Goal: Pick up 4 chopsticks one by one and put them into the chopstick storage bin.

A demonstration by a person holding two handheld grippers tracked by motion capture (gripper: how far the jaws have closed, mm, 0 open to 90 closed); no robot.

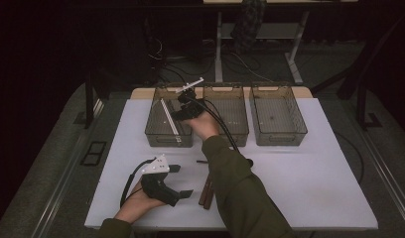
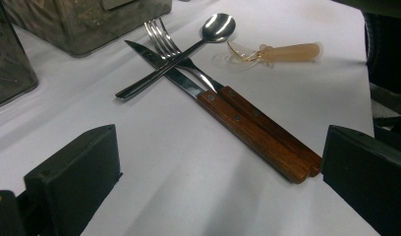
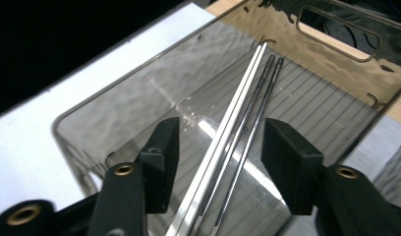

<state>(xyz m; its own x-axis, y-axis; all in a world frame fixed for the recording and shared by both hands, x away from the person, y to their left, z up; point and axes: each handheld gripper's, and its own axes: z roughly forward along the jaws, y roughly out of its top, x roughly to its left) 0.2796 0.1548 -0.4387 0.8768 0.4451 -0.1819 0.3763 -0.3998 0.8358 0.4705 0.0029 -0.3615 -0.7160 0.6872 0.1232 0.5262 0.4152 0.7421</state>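
Three bins (image 1: 224, 115) stand along the desk (image 1: 300, 168) rear; chopsticks (image 3: 233, 132) lie in the leftmost; cutlery (image 2: 238, 113) lies before the bins.

Your right gripper (image 3: 219, 157) hangs over the left bin (image 1: 152, 130), jaws apart, with metal rods (image 3: 238, 128) lying diagonally on the bin floor between them. The 3 bins sit side by side along the far edge, the left and middle bin (image 1: 239, 133) nearly touching. Ahead of your left gripper (image 2: 208, 196), a knife (image 2: 223, 118), fork (image 2: 188, 64) and spoon (image 2: 188, 46) cross each other on the table (image 1: 309, 183); the near right and left parts of it lie bare.
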